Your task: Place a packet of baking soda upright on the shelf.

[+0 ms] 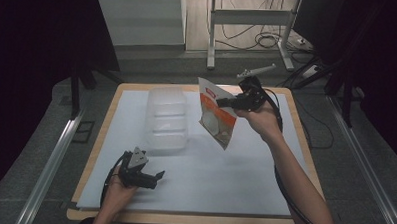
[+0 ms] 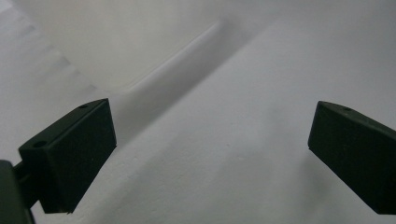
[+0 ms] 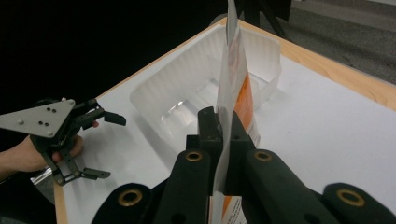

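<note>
High view: right gripper (image 1: 226, 101) is raised above the far right part of the desk (image 1: 305, 146), its fingers clamped on the edge of a flat pouch (image 1: 216, 117). Pouch is white and orange and hangs tilted, clear of the white sheet (image 1: 224, 178) that covers the desk. Most of the pouch extends out past the fingertips and down from them.

Right gripper view: the two black fingers (image 3: 210, 135) are pressed together with the pouch (image 3: 236, 88) seen edge-on between them; the pouch rises straight up from the fingertips, orange print facing one side. Beyond the fingertips lies a clear plastic tray (image 3: 196, 84), open side up, resting on the sheet. Pouch does not touch the tray as far as I can tell.

High view again: tray (image 1: 166, 118) sits just beside the held pouch, on the side toward the left gripper (image 1: 154, 179). Left gripper rests low at the near left part of the desk, well apart from tray and pouch.

Left gripper view: its fingers (image 2: 74, 154) stand wide apart with bare white sheet (image 2: 224, 140) between and ahead of them; nothing held.
</note>
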The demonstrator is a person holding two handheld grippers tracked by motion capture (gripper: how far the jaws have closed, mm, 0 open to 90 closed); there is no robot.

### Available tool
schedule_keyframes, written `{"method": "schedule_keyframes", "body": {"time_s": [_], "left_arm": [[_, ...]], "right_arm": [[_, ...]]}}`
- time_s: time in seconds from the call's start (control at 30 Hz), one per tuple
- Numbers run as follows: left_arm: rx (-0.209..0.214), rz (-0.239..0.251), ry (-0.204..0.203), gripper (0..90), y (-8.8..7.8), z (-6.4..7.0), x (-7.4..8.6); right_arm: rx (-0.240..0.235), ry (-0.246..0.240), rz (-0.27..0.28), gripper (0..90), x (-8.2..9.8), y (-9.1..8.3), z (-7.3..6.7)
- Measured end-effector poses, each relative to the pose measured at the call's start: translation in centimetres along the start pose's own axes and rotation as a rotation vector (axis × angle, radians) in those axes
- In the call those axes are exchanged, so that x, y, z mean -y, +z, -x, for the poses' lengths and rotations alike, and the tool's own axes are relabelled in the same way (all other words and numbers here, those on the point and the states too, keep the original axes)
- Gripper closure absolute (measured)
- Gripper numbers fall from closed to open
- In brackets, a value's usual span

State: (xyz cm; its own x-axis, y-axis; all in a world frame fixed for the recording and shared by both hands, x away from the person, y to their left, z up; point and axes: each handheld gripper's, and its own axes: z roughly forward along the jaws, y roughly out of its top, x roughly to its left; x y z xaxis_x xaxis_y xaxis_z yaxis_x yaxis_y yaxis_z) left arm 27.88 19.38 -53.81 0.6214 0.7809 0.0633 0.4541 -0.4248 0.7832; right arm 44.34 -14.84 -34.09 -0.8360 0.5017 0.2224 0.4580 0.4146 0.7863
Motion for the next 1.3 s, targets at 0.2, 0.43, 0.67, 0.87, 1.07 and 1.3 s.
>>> {"method": "schedule_keyframes", "body": {"time_s": [0.2,0.43,0.67,0.87,1.07,1.3], "left_arm": [[0.003,0.005,-0.002,1.0,0.0,0.0,0.0],[0.005,0.004,0.001,1.0,0.0,0.0,0.0],[0.01,0.01,-0.005,1.1,0.0,0.0,-0.1],[0.016,0.012,-0.007,1.1,0.2,0.1,-0.1],[0.017,0.006,0.005,1.2,0.1,0.0,-0.1],[0.017,0.015,-0.006,1.2,0.1,-0.2,-0.1]], "right_arm": [[0.013,-0.049,-0.015,89.5,-2.1,1.2,0.2],[0.024,-0.086,-0.029,89.5,-3.7,2.5,0.4],[0.036,-0.113,-0.043,89.5,-5.6,4.3,0.4],[0.032,-0.138,-0.06,89.5,-7.1,6.3,0.3],[0.024,-0.171,-0.08,89.5,-8.2,8.7,0.5],[0.027,-0.196,-0.11,89.5,-9.4,11.7,0.2]]}}
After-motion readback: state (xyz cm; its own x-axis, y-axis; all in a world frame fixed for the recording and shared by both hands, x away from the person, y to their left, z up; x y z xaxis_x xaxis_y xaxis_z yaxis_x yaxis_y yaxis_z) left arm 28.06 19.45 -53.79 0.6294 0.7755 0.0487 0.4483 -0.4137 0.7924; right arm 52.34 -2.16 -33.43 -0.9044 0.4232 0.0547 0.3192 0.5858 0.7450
